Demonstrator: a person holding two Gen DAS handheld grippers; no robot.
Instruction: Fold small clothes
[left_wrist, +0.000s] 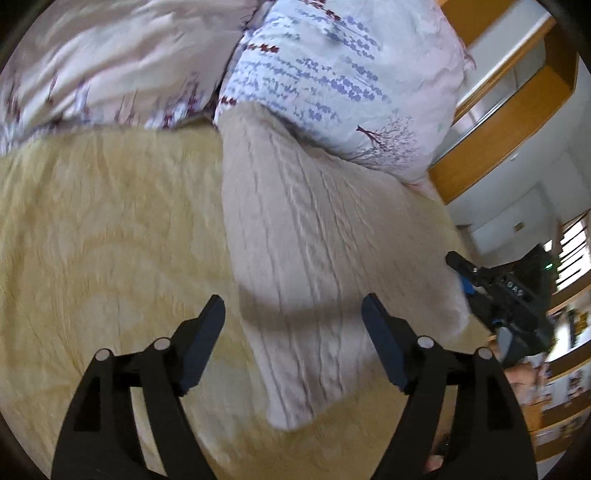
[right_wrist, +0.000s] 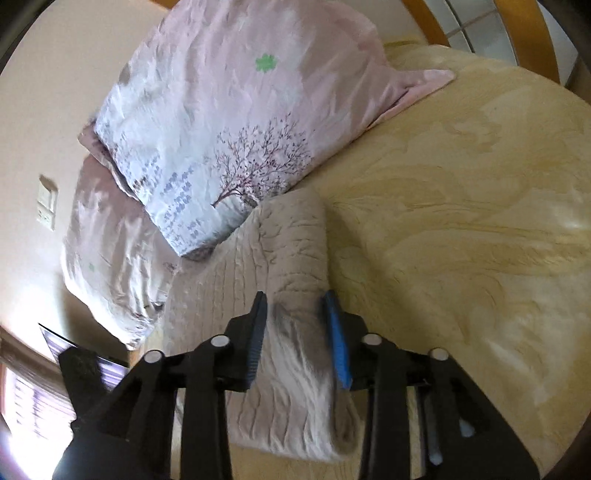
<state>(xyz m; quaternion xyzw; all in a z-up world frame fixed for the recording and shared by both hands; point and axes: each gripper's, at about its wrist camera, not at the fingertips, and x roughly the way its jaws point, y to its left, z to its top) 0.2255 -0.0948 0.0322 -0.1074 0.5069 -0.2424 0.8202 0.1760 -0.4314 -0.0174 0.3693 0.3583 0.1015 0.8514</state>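
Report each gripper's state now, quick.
Left gripper: open, holding nothing, above the beige knit garment.
Right gripper: jaws narrow around a fold of the garment; whether the pads press it cannot be told.

Left gripper (left_wrist: 293, 306) open above a folded knit garment

The beige cable-knit sweater (left_wrist: 314, 258) lies on a yellow bedspread (left_wrist: 110, 240), its far end touching a floral pillow (left_wrist: 332, 81); nothing sits between the jaws.

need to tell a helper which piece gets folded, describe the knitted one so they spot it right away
On the yellow bedspread, look just below the tree-print pillow. The beige cable-knit garment lies there as a long folded strip. Its ribbed knit and plain beige set it apart from the smooth printed bedding.
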